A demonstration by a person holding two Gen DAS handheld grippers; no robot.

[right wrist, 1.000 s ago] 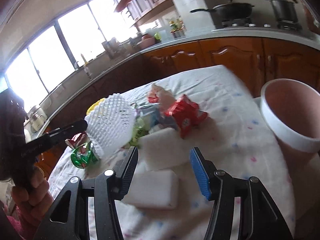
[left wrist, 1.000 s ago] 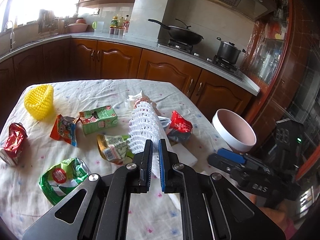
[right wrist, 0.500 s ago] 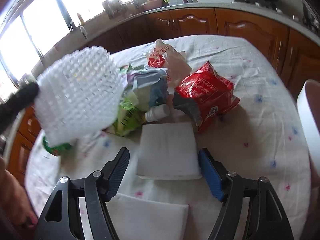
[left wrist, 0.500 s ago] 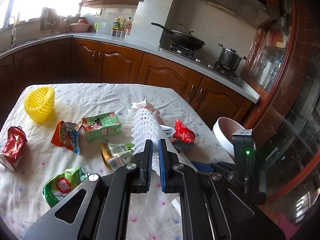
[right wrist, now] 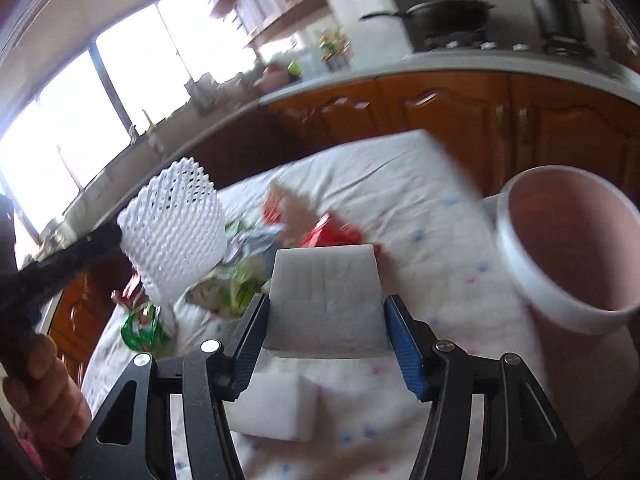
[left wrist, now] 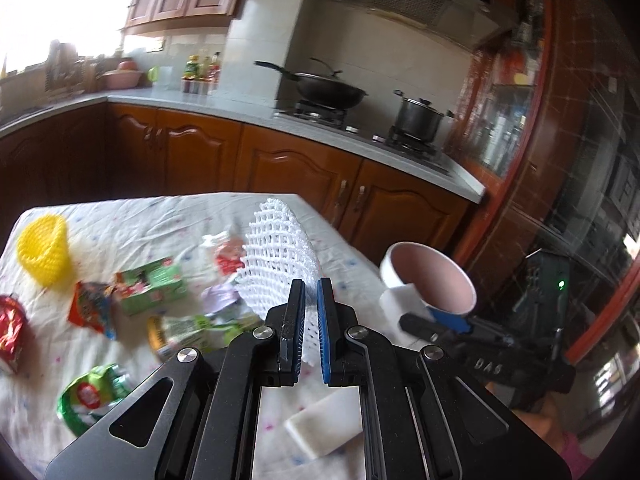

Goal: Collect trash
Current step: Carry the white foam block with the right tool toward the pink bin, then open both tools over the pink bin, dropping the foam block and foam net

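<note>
The left tongs (left wrist: 309, 320) are clamped on the white foam net (left wrist: 276, 260), which is held up above the middle of the counter (left wrist: 160, 216); the net's lower edge is pinched between the two pads, and the rest fans upward and away from them. In the right wrist view the same net (right wrist: 174, 236) is seen at the left, lifted clear of the cloth-covered counter (right wrist: 440, 240).

The right tongs (right wrist: 326, 336) are clamped on a white foam block (right wrist: 324, 300), gripped by its two side faces and raised off the cloth. A second white foam block (right wrist: 276, 408) lies on the counter just below it, near the front edge.

A pink bucket (left wrist: 430, 280) with a white rim is seen just past the right edge of the counter, and in the left wrist view the right tongs (left wrist: 444, 318) are seen in front of it.

More trash is left on the counter: a yellow foam net (left wrist: 42, 254) near the far left corner, a green carton (left wrist: 150, 286) towards the middle, a red wrapper (left wrist: 10, 334) at the left edge, an orange snack packet (left wrist: 90, 306) between them, and a green and white wrapper (left wrist: 90, 396) near the front left. Crumpled wrappers (right wrist: 280, 220), blurred, are heaped behind the held block.
</note>
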